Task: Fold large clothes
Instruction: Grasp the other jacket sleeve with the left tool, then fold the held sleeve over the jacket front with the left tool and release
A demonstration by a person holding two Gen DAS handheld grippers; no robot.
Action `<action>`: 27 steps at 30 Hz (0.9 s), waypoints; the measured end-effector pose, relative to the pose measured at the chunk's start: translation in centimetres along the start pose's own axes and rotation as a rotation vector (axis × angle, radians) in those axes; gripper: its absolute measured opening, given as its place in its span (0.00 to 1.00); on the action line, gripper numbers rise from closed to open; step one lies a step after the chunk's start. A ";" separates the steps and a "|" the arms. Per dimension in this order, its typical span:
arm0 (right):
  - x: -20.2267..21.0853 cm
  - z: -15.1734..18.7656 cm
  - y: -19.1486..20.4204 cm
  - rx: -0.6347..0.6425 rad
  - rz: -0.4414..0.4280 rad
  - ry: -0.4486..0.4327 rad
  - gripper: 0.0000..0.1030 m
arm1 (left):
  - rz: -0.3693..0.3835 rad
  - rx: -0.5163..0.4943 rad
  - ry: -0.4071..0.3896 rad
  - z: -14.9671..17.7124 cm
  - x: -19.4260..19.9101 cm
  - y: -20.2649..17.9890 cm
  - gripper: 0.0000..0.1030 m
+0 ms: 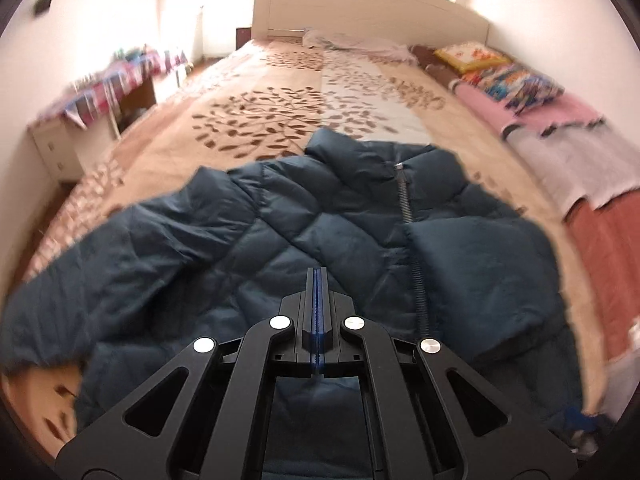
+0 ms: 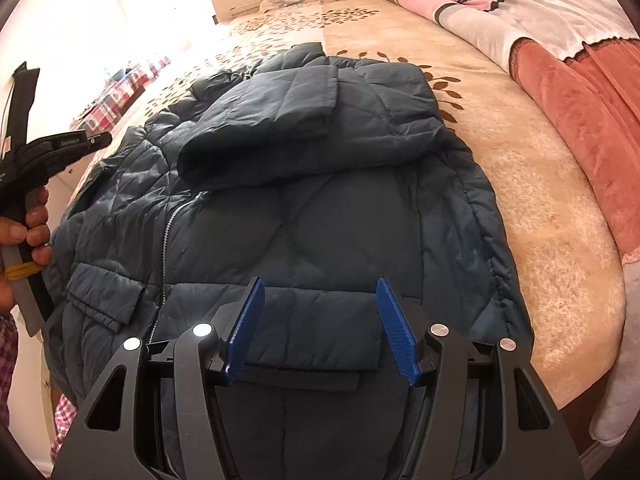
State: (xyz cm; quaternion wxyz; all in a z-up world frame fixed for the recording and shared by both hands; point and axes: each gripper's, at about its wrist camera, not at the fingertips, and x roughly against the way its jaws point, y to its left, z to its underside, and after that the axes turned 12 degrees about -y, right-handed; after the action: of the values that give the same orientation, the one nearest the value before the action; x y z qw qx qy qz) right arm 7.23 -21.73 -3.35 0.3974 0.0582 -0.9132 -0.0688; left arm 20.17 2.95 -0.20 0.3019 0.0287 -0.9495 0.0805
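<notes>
A dark teal quilted jacket (image 2: 304,208) lies spread on the bed (image 2: 532,208), filling the middle of both views, its sleeve (image 2: 288,120) folded across the chest in the upper centre. The right gripper (image 2: 320,324) hovers at lower centre above a pocket, jaws wide apart. The left gripper (image 1: 318,300) has its jaws pressed together, holding nothing.

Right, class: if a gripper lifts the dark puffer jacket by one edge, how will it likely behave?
The puffer jacket will probably flop and drape, since one sleeve already lies folded limply across its chest. Its puffy quilting suggests it is light for its bulk. The smooth shell looks slippery, so a pinch from the open right gripper might slide off.
</notes>
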 end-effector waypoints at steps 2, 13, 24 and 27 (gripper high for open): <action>-0.2 0.1 -0.2 -0.006 0.002 0.006 0.58 | 0.079 -0.044 0.005 0.0 0.7 -2.1 0.09; -0.1 0.2 -2.7 -0.090 -0.001 0.011 0.58 | 0.364 -0.594 0.009 3.8 0.6 -19.0 0.65; -0.4 0.3 -4.1 -0.122 -0.010 0.012 0.57 | 0.214 -0.697 0.055 5.1 -3.2 -20.2 0.13; -0.3 0.2 -4.2 -0.118 -0.006 0.010 0.57 | 0.193 -0.560 0.018 3.0 -2.5 -17.7 0.09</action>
State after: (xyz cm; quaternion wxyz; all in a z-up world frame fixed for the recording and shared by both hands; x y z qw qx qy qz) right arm 7.49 -25.77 -4.47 0.4044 0.0377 -0.9054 -0.1235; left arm 22.38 -15.00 -1.64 0.2976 -0.1470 -0.9303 -0.1557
